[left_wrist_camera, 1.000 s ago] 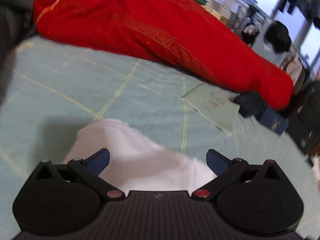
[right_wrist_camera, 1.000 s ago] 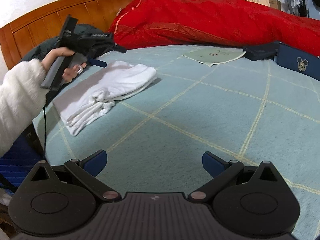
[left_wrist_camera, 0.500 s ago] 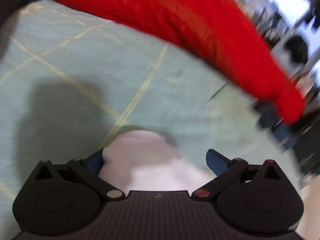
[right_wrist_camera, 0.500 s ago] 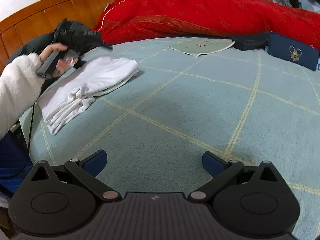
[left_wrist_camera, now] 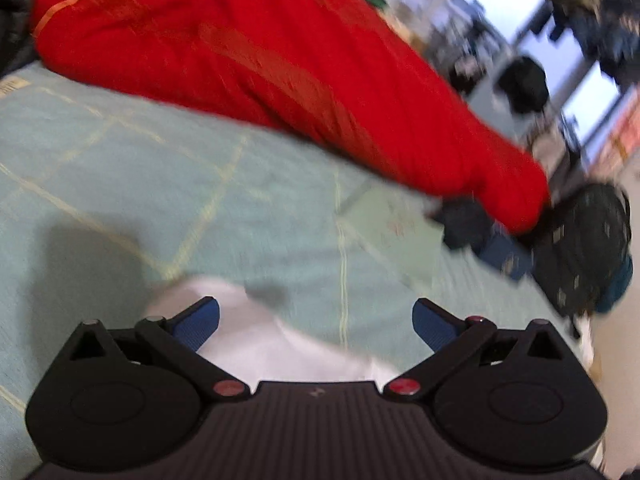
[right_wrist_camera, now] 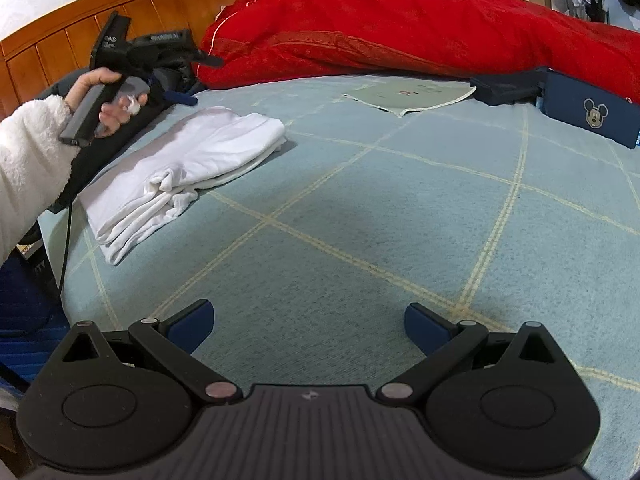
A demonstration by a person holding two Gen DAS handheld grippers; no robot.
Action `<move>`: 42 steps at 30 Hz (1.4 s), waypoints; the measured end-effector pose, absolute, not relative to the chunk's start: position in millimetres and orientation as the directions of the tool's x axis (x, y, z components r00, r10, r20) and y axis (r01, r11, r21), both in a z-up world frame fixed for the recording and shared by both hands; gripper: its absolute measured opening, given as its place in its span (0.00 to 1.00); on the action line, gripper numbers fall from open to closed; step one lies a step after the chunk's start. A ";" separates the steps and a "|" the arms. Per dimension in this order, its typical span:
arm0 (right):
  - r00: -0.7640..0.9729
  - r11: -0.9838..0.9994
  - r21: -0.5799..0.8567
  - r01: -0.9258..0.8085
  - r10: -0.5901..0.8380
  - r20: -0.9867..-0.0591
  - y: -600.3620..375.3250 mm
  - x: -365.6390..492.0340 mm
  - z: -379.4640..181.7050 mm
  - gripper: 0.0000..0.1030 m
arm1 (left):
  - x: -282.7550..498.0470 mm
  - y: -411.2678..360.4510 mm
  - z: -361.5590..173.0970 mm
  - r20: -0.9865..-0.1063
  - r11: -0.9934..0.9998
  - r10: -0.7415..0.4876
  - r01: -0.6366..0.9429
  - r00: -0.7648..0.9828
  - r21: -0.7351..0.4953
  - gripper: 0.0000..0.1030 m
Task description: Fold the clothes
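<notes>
A white garment (right_wrist_camera: 180, 168) lies folded into a long bundle on the pale green bed cover (right_wrist_camera: 360, 220), at the left of the right wrist view. A hand in a fluffy white sleeve (right_wrist_camera: 28, 168) holds my left gripper (right_wrist_camera: 192, 60) above and behind the bundle's far end, clear of it. In the blurred left wrist view the same white garment (left_wrist_camera: 272, 344) shows below my left gripper (left_wrist_camera: 316, 320), which is open and holds nothing. My right gripper (right_wrist_camera: 308, 326) hovers open over bare bed cover, well to the right of the garment.
A red quilt (right_wrist_camera: 400, 28) is heaped along the bed's far side, against a wooden headboard (right_wrist_camera: 100, 32). In front of it lie a pale booklet (right_wrist_camera: 412, 96), a dark cloth (right_wrist_camera: 504, 88) and a blue case with a cartoon mouse (right_wrist_camera: 592, 116). Dark bags (left_wrist_camera: 584, 248) stand beyond the bed.
The left gripper has lifted off the white bundle and swung about, its view blurring. The right gripper has drawn slightly closer to the bed. Both stayed open.
</notes>
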State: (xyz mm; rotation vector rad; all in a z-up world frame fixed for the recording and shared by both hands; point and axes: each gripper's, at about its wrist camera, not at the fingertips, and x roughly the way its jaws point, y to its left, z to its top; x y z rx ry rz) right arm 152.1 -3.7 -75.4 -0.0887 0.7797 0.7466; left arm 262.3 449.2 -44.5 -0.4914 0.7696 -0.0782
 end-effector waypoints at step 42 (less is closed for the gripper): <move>0.491 0.735 0.205 -0.646 0.606 -0.626 -13.0 105.1 -34.8 1.00 | 142.8 266.4 -69.0 -0.739 0.999 0.000 -0.036 0.674 -0.033 0.99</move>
